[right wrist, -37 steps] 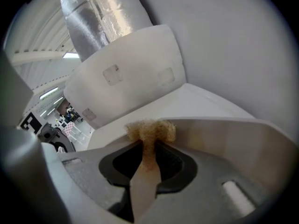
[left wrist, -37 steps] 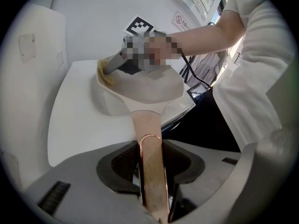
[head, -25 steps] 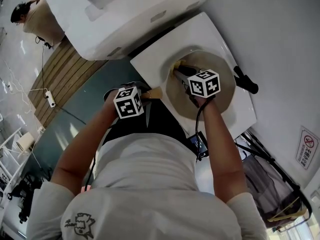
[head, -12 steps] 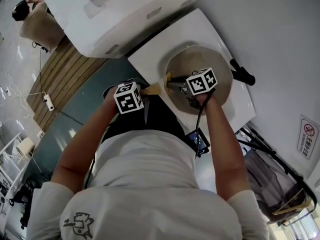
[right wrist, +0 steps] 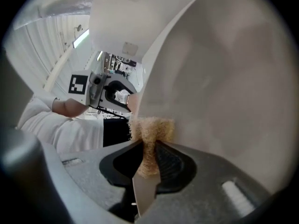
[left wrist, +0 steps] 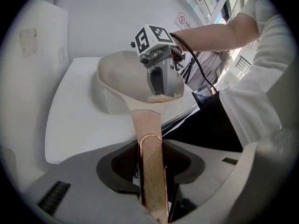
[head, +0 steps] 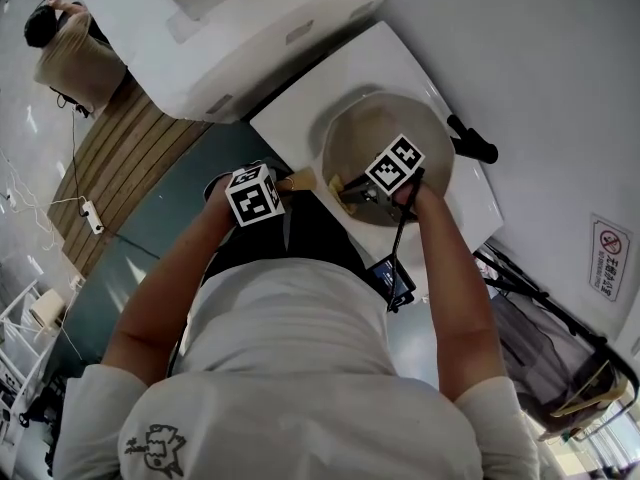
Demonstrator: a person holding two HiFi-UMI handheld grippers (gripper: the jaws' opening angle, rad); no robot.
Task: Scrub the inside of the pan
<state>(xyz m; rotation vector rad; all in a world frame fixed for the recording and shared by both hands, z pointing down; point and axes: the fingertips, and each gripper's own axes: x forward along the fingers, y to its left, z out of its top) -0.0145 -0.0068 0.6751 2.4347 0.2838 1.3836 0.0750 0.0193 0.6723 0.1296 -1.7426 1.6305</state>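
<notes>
The handle [left wrist: 148, 125] of the pan [head: 372, 133], at its 9 o'clock, is clamped in the left gripper [left wrist: 152, 171]. A scouring pad [right wrist: 150, 129], pinched by the outstretched right gripper [right wrist: 148, 155], is pressed inside.

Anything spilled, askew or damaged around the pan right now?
Nothing stands out. The left gripper clamps the handle, the right gripper holds the pad against the inside of the pan; no spill or damage shows.

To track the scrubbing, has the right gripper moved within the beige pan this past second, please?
Yes: the right gripper swept from the beige pan's far rim toward its wooden handle.
</notes>
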